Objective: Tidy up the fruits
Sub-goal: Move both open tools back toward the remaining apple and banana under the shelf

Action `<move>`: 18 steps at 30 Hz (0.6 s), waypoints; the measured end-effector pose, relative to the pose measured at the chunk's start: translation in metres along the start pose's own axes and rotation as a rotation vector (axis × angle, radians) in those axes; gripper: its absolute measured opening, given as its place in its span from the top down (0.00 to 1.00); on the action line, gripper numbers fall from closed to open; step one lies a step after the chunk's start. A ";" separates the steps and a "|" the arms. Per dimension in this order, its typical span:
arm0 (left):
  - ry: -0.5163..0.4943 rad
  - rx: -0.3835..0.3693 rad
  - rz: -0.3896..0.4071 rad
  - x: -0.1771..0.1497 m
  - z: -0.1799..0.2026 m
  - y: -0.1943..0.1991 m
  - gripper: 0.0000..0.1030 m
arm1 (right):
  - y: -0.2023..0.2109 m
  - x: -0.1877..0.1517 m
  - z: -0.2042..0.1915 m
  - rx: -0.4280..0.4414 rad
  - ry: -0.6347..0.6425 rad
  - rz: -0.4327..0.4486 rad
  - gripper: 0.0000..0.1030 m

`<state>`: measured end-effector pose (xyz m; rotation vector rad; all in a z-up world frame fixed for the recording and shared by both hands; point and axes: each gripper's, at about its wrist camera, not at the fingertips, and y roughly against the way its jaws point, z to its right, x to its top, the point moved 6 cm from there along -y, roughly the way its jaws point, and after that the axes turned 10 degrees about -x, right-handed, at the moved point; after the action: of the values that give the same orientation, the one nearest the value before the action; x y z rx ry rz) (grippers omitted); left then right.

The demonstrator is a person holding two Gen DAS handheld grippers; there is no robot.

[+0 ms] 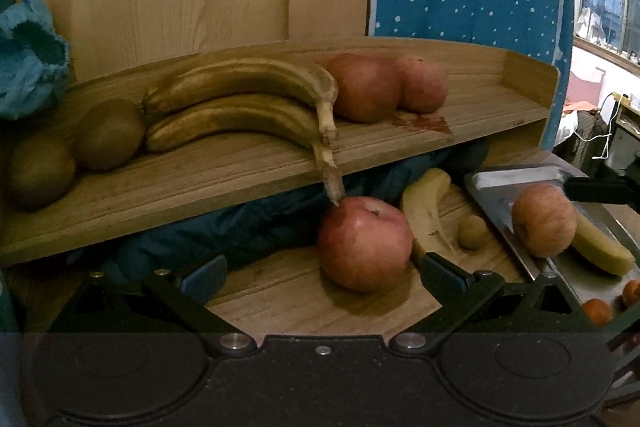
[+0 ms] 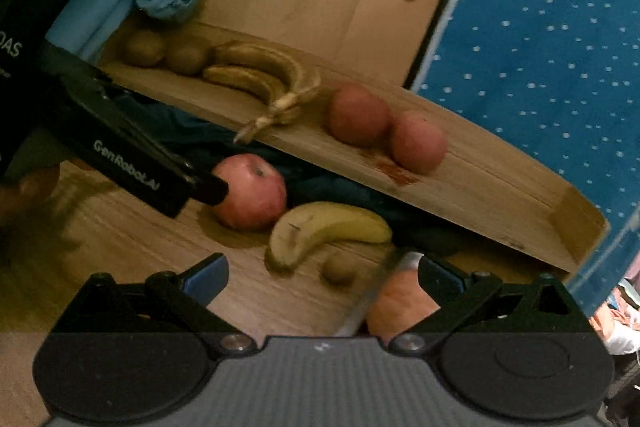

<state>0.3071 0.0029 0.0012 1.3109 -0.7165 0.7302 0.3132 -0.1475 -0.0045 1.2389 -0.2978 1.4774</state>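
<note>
Left wrist view: left gripper (image 1: 322,273) spread wide, gripping nothing; a red apple (image 1: 365,243) sits on the wooden tabletop (image 1: 304,301) between and just beyond its fingers. Wooden shelf (image 1: 240,171) above carries two kiwis (image 1: 108,133), two browned bananas (image 1: 240,103) and two apples (image 1: 366,87). To the right, a metal tray (image 1: 516,179) holds another apple (image 1: 544,221) and a banana (image 1: 600,245).

Right wrist view: right gripper (image 2: 322,273) also spread, empty, over the tray apple (image 2: 400,301). Yellow banana (image 2: 324,231) and small kiwi (image 2: 338,269) lie just ahead. The other gripper's arm reads "GenRobot.AI" (image 2: 126,167); a partial "DAS" shows at the frame's left edge
</note>
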 end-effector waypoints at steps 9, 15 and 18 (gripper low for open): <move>-0.010 -0.038 -0.008 0.009 0.002 -0.015 0.03 | -0.032 0.007 -0.012 0.027 0.011 -0.060 0.15; -0.003 -0.076 -0.030 0.007 0.003 -0.027 0.15 | -0.044 0.009 -0.022 0.028 0.039 -0.071 0.30; -0.004 -0.093 -0.039 0.006 0.004 -0.032 0.20 | -0.050 0.009 -0.026 0.040 0.044 -0.084 0.40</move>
<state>0.3363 -0.0041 -0.0118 1.2391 -0.7183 0.6554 0.3433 -0.1063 -0.0295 1.2345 -0.1847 1.4422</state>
